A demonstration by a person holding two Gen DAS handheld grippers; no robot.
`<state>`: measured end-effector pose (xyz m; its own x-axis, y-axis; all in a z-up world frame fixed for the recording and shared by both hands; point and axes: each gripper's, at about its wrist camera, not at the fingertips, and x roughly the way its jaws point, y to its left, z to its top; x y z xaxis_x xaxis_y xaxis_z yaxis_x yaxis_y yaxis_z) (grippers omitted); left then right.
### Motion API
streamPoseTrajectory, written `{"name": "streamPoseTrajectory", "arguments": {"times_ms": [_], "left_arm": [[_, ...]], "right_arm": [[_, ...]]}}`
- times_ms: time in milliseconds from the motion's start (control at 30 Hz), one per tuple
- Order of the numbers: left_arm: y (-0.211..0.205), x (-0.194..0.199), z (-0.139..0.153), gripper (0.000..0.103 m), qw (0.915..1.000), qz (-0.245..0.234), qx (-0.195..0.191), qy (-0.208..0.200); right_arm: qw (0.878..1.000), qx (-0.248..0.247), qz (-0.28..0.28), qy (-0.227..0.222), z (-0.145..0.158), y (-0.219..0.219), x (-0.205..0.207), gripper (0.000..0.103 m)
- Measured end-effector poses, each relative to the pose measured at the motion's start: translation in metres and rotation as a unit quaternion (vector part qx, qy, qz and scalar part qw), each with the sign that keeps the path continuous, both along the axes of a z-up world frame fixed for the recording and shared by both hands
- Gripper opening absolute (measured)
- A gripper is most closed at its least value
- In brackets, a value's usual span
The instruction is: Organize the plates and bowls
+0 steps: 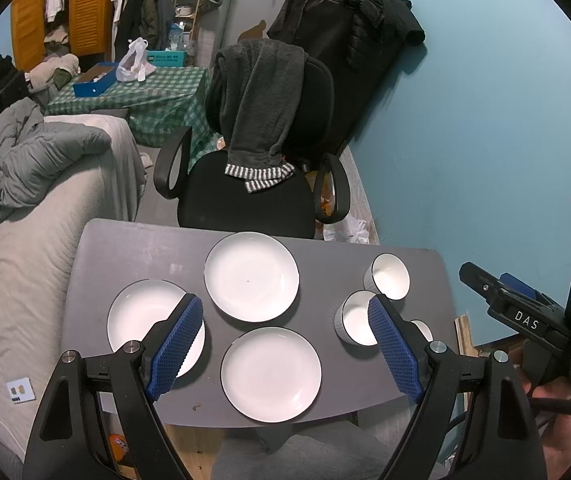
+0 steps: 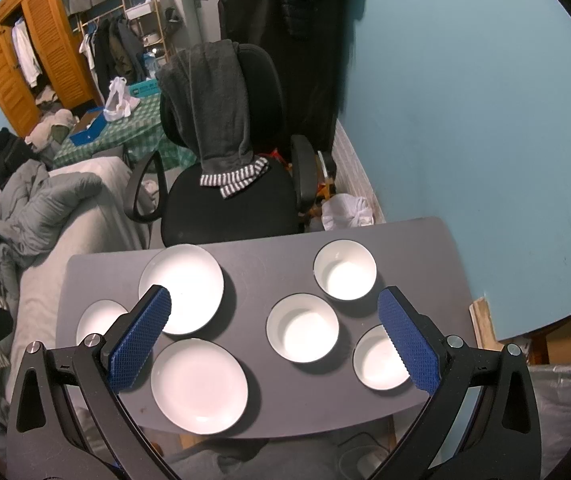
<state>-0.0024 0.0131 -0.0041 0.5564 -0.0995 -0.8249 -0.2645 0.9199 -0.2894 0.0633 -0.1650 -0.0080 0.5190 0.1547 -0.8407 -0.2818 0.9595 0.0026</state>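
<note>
Three white plates lie flat and apart on the grey table [image 1: 133,248]: a far plate [image 1: 251,276], a left plate [image 1: 141,320] and a near plate [image 1: 271,374]. To their right stand three white bowls: a far bowl [image 1: 389,276], a middle bowl [image 1: 355,318] and a near bowl [image 1: 423,330], mostly hidden by a finger. My left gripper [image 1: 285,304] hovers open above the plates, holding nothing. In the right wrist view, my right gripper [image 2: 275,296] hangs open and empty above the middle bowl [image 2: 302,328], between the far plate [image 2: 181,288] and the near bowl [image 2: 377,360].
A black office chair [image 1: 245,196] draped with a grey garment stands at the table's far edge. A bed with grey bedding [image 1: 37,208] runs along the left side. The blue wall [image 1: 485,140] is close on the right. A person's hand [image 1: 557,396] holds the right gripper.
</note>
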Motion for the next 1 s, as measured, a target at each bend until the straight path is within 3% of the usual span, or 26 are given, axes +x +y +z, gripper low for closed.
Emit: {"name": "streamPoseTrajectory", "arguments": {"times_ms": [1000], "left_arm": [[0.0002, 0.0009, 0.0013, 0.086, 1.0000, 0.000, -0.001, 0.001]], "right_arm": [[1.000, -0.002, 0.001, 0.003, -0.0040, 0.0032, 0.0012, 0.102]]}}
